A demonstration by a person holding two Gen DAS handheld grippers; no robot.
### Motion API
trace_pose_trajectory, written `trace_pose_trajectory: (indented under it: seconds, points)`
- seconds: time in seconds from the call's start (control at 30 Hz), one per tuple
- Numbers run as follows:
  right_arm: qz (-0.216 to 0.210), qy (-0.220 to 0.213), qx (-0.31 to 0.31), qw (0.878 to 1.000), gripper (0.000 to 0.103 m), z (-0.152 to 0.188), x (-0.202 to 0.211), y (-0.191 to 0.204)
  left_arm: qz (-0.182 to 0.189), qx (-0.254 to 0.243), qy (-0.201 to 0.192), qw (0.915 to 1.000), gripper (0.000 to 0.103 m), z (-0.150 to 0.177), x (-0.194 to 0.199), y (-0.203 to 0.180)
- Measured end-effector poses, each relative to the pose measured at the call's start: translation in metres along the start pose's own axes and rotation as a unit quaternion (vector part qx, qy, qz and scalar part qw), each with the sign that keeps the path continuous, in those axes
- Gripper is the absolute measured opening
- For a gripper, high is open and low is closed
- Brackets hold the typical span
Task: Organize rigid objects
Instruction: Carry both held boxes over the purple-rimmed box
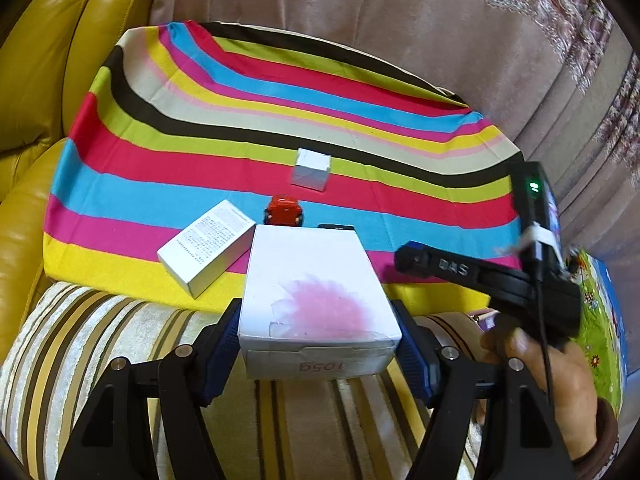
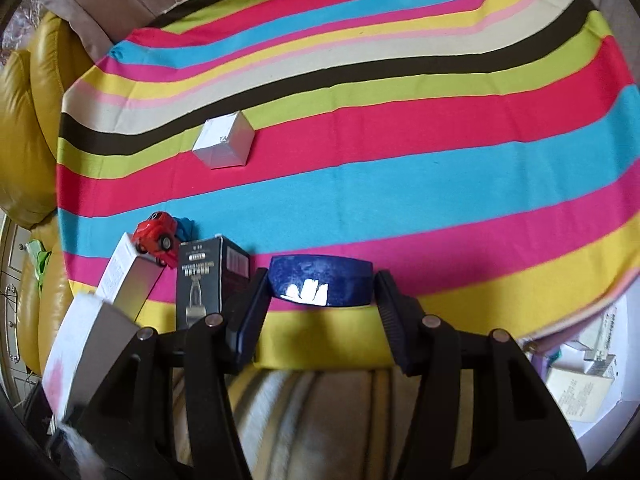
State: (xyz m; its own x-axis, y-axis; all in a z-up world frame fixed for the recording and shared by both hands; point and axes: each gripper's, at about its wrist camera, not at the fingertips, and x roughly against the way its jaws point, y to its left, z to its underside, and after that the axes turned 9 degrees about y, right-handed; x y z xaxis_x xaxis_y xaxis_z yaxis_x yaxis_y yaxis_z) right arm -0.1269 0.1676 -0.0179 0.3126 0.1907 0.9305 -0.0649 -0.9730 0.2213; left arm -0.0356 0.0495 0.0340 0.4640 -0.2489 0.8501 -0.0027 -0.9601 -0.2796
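Note:
My left gripper [image 1: 316, 306] is shut on a white box with a pink flower print [image 1: 312, 276], its blue pads pressing both long sides above a striped cushion. Beyond it on the striped cloth [image 1: 360, 120] lie a white printed box [image 1: 208, 248], a red toy car [image 1: 283, 211] and a small white cube [image 1: 311, 170]. My right gripper [image 2: 320, 276] holds a glossy dark blue case [image 2: 320, 286] by its two ends at the cloth's near edge. To its left stands a black box [image 2: 208, 280], with the red toy car [image 2: 156, 236] and the small white cube [image 2: 224, 144] farther off.
A yellow leather sofa [image 1: 40, 80] borders the cloth on the left, with a pink plush backrest behind. A hand grips the right gripper's handle [image 1: 532, 300] at the right. A white tray [image 2: 624, 360] with several small boxes sits at the right edge.

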Motion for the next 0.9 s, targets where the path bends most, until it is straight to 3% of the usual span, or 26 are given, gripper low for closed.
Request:
trace_pose_trajectory:
  seconds: [0.53,0.9]
  points:
    - [-0.040,-0.036,-0.040,0.998,0.057,0.045,0.053,-0.061,0.006,-0.080,0.014,0.9967,0.071,0.001,-0.009,-0.063]
    - [-0.027,-0.053,-0.075,0.995,0.057,0.073,0.075,-0.114,0.034,-0.160,0.037,0.9858,0.071,0.008,-0.024,-0.127]
